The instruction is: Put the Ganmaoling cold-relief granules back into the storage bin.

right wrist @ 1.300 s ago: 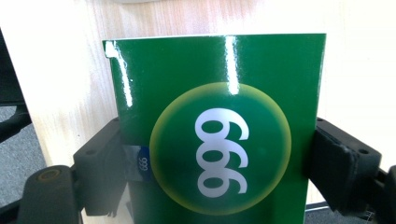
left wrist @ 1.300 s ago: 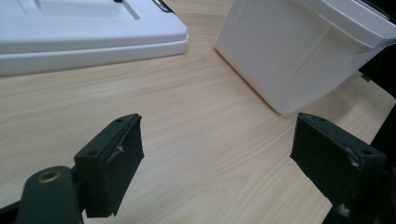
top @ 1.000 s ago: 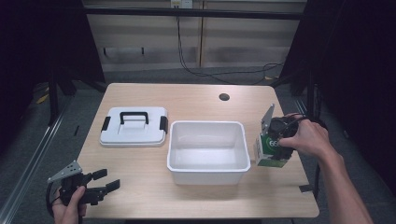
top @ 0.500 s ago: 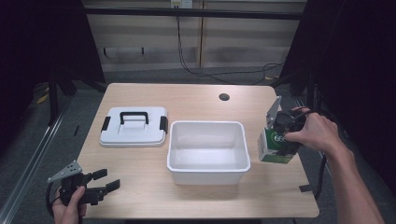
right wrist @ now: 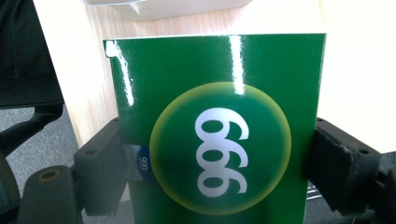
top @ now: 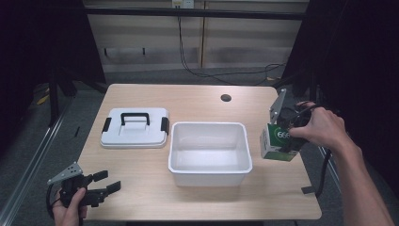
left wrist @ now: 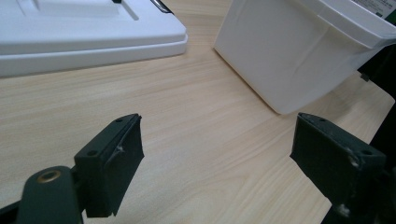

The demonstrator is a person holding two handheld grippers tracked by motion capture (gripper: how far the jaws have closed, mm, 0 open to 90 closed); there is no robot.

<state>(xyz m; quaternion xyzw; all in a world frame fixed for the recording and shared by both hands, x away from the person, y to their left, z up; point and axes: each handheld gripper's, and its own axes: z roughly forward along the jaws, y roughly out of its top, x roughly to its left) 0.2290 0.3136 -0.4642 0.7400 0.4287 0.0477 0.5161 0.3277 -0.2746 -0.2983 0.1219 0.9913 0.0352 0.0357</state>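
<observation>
Right hand-held gripper (top: pixel 288 136) clamped on green box (top: pixel 276 142), right of frame, beside empty white bin (top: pixel 208 173) at table centre. Lid (top: pixel 135 127) off, upper left. Left hand-held gripper (top: pixel 101 183) wide open, empty, lower left. Likely remaining: box into bin, lid on.

Readable text: one carton, "666" / "999".

Green box (right wrist: pixel 219 126) in the right gripper view: large white digits in a yellow-rimmed circle, read "999" as framed, i.e. "666" with the box turned over; small blue tab at its left edge reads "666". High view: same box (top: pixel 277 141) shows white "66", the rest hidden by the hand. The white bin's (left wrist: pixel 299 51) rim label is too small to read.
</observation>
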